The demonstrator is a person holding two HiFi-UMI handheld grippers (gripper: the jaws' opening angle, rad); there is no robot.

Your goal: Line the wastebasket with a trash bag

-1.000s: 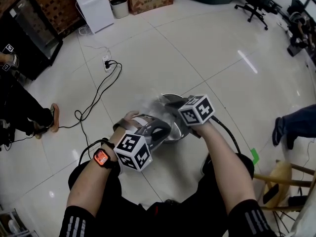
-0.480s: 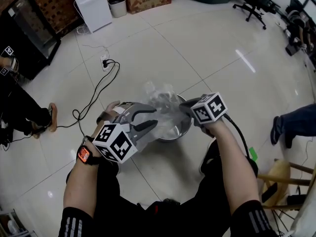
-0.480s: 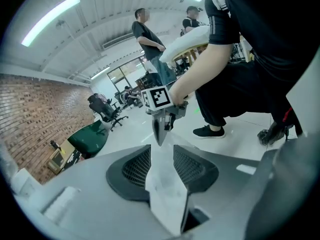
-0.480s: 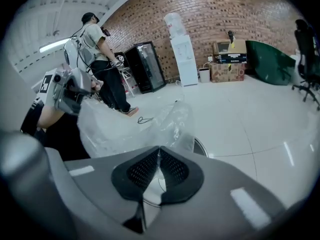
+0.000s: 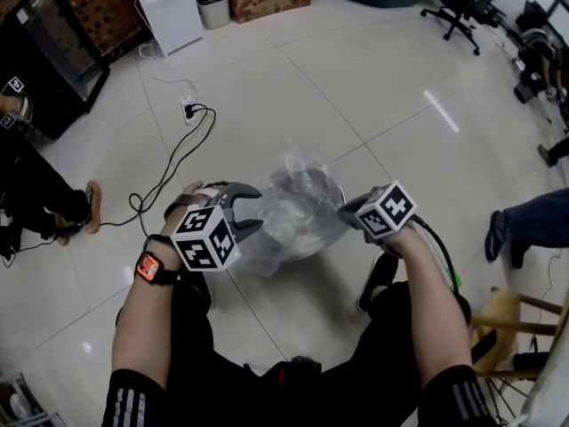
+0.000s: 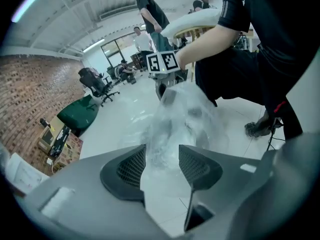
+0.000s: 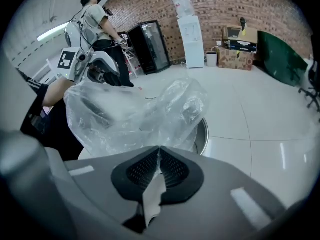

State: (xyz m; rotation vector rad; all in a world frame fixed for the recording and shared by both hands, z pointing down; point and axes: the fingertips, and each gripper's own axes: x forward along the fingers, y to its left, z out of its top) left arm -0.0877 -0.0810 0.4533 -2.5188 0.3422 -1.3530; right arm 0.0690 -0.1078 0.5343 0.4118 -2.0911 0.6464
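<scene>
A clear trash bag [image 5: 289,207] lies crumpled and spread over a round metal wastebasket [image 5: 334,188] on the white tile floor. My left gripper [image 5: 258,207] is at the bag's left side. Its jaws are opening, and loose film [image 6: 180,119] lies in the gap without either pad pressing on it. My right gripper [image 5: 343,213] is at the bag's right edge. In the right gripper view it [image 7: 159,154] is shut on the bag [image 7: 135,114], and a strip of film sticks out behind the pads. The basket rim [image 7: 202,134] shows just past the bag.
A black cable [image 5: 169,176] runs from a power strip [image 5: 190,112] across the floor on the left. Someone's foot [image 5: 93,207] is further left and another person's leg [image 5: 524,225] is at the right. A wooden stool [image 5: 507,314] stands at the lower right.
The left gripper has swung out to the left and its jaws have gone from shut to wide apart. The right gripper has drawn to the right with the bag, which now spreads over the basket.
</scene>
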